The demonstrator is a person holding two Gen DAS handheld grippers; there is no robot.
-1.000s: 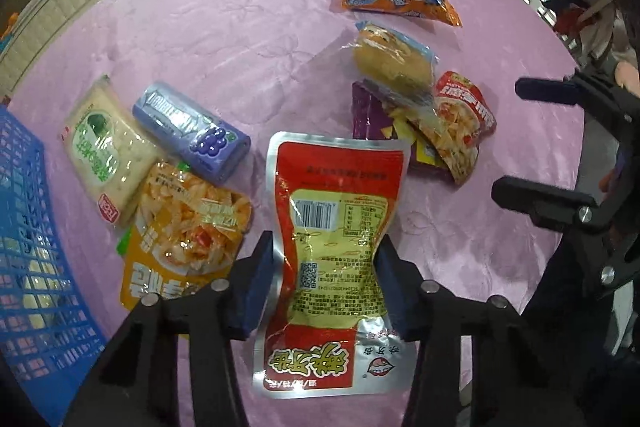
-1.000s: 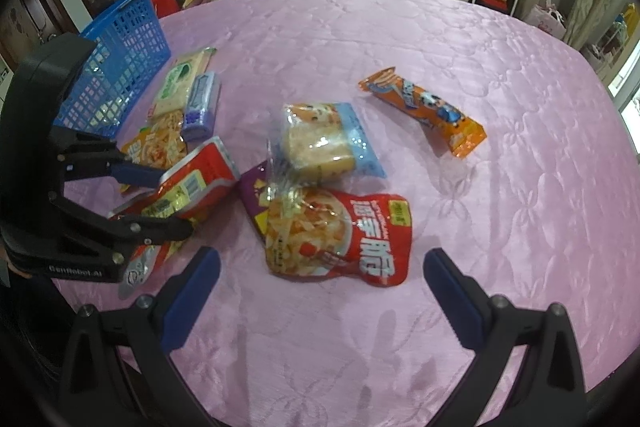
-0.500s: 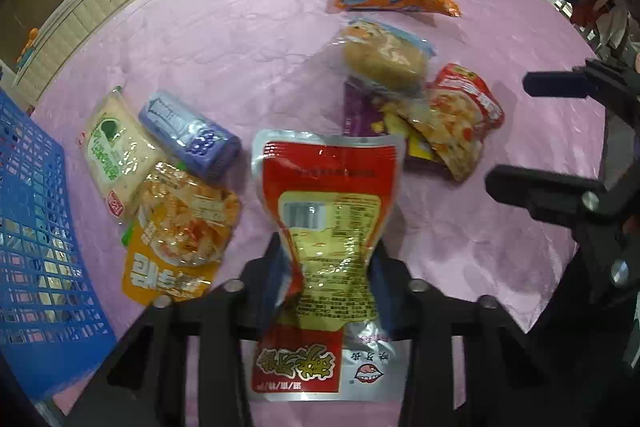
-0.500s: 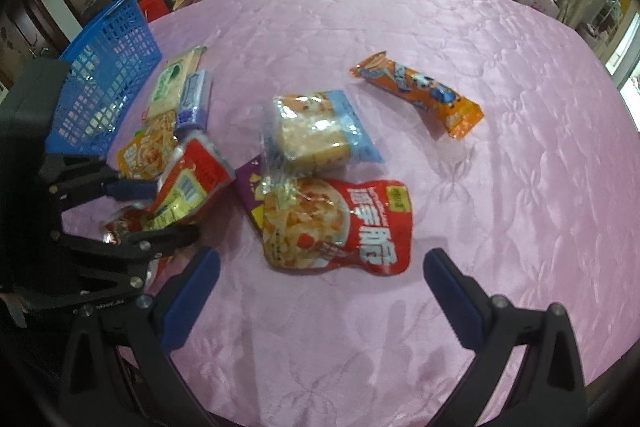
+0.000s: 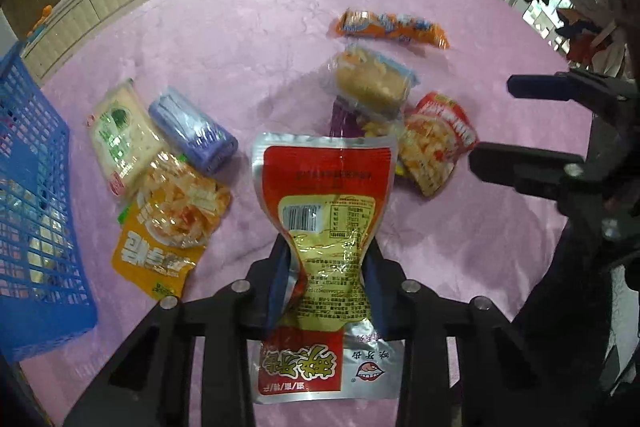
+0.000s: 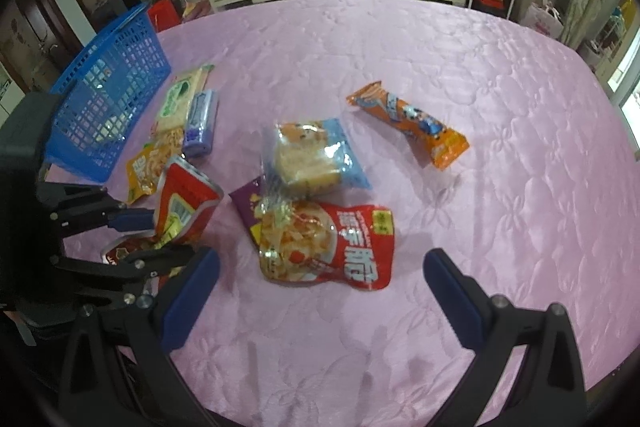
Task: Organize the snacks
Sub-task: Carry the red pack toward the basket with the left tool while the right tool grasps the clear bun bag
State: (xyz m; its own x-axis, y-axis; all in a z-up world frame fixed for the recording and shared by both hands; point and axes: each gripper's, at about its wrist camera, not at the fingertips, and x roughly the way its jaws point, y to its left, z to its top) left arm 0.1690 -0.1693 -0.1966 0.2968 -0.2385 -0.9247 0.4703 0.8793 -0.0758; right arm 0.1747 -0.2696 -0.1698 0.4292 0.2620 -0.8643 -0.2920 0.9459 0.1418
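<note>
Left claw (image 5: pixel 326 263) pinches crinkled foil pouch (image 5: pixel 324 187) | right claw (image 6: pixel 320 291) agape | quilted pink cloth (image 6: pixel 460 67)

Both wrist cameras look steeply down (from close range) at one pink tablecloth (image 6: pixel 400 47).

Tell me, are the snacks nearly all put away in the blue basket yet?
Not nearly. The blue basket seems to hold something pale already, but it is hard to make out. In hand: the left gripper pinches the red and silver pouch, lifted off the pink tablecloth. Left: about seven packs lie on the table, including the orange bar and the bread pack. The right gripper is open and empty.
</note>
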